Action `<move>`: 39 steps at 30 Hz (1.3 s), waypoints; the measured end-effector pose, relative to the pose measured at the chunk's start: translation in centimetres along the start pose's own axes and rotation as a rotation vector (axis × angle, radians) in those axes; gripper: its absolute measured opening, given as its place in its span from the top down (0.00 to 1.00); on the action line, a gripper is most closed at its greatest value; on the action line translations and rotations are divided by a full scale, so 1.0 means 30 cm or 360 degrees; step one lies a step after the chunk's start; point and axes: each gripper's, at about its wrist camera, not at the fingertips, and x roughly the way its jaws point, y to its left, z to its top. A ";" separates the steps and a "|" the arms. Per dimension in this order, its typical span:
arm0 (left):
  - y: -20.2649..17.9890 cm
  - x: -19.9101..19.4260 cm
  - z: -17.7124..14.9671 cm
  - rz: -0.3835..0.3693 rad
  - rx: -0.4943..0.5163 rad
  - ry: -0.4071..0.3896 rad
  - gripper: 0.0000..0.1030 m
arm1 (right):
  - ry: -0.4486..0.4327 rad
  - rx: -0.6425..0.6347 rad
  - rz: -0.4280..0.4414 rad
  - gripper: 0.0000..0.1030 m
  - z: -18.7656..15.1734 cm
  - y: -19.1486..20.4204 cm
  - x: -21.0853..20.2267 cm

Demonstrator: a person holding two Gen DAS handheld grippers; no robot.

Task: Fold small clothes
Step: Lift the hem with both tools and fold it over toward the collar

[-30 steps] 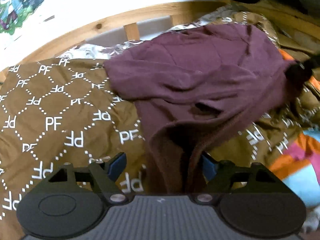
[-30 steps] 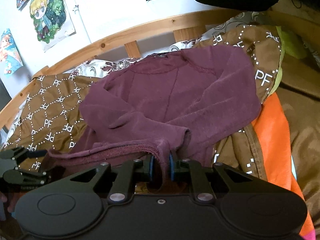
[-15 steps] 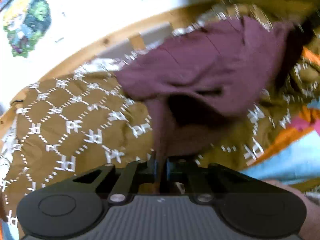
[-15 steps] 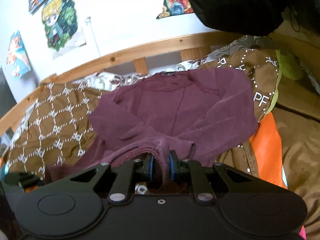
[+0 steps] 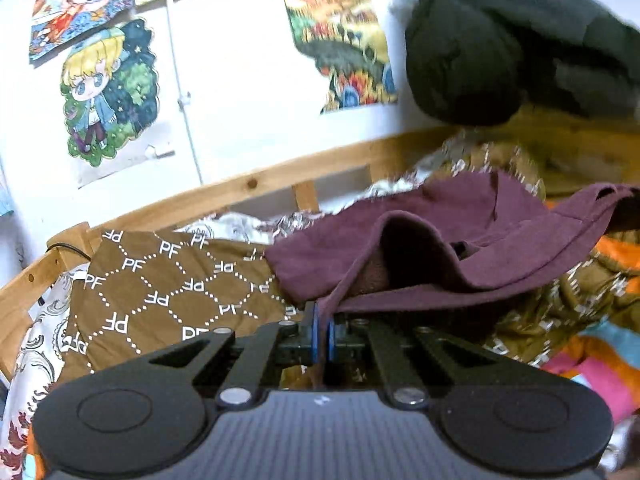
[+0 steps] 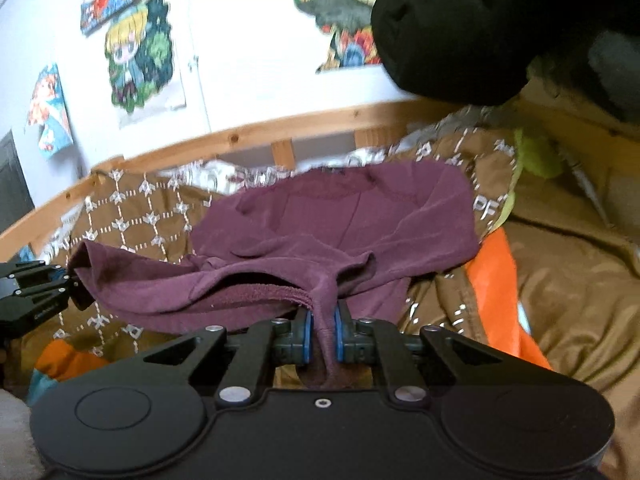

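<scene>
A maroon sweatshirt [image 5: 432,240] lies partly on a brown quilt printed with white "PF" marks [image 5: 160,280]. Its near hem is lifted off the bed and stretched between both grippers. My left gripper [image 5: 321,334] is shut on one corner of the hem. My right gripper [image 6: 322,336] is shut on the other corner, with the sweatshirt [image 6: 340,220] spreading ahead of it. The left gripper also shows at the left edge of the right wrist view [image 6: 78,286], holding the far hem corner. The collar end rests on the quilt near the bed rail.
A wooden bed rail [image 5: 248,192] runs behind the quilt, with a white wall and posters [image 5: 108,92] above. A black garment [image 5: 500,52] hangs at upper right. Orange and blue bedding [image 6: 496,280] lies to the right.
My left gripper closed on the hem. Both grippers have risen, lifting the near edge of the sweatshirt off the quilt and pulling it taut between them.
</scene>
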 end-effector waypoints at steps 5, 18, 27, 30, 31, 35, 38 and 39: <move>0.057 -0.140 0.013 -0.0067 0.0019 -0.0034 0.97 | -0.0058 -0.0064 0.0038 0.89 -0.001 0.060 -0.153; 0.078 -0.163 0.137 -0.0162 -0.0031 0.0098 0.96 | 0.0015 -0.0107 0.0067 0.89 -0.012 0.107 -0.272; -0.001 0.266 0.380 0.0028 0.0110 0.0237 0.96 | -0.0102 -0.0092 -0.0092 0.89 0.184 -0.009 0.038; -0.014 0.430 0.403 0.0079 0.0163 0.0293 0.95 | -0.0094 -0.0120 -0.0138 0.88 0.235 -0.050 0.181; -0.011 0.492 0.405 0.0085 0.0155 0.0323 0.95 | -0.0092 -0.0132 -0.0148 0.88 0.249 -0.064 0.234; 0.005 0.700 0.373 0.0094 0.0114 0.0416 0.95 | -0.0081 -0.0144 -0.0178 0.88 0.272 -0.114 0.397; 0.017 0.840 0.330 0.0069 0.0071 0.0502 0.95 | -0.0053 -0.0143 -0.0197 0.88 0.263 -0.151 0.514; 0.004 0.883 0.317 0.0054 0.0044 0.0541 0.95 | -0.0033 -0.0130 -0.0202 0.87 0.257 -0.162 0.553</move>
